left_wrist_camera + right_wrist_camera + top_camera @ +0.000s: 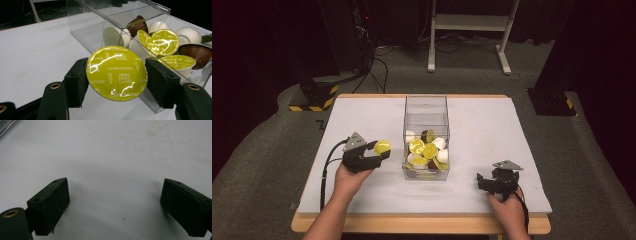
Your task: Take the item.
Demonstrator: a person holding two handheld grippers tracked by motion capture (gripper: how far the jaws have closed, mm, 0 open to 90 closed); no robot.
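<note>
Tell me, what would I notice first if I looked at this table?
Probably the shiny yellow coffee pod, pinched between the jaws of the left gripper, just left of the clear box. That box sits mid-table, holding more pods. The right gripper rests open near the front right edge.

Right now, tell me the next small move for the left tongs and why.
Probably carry the capsule sideways over the clear box's open top. The left tongs grip it beside the box, which already holds similar capsules; the right tongs rest open.
</note>
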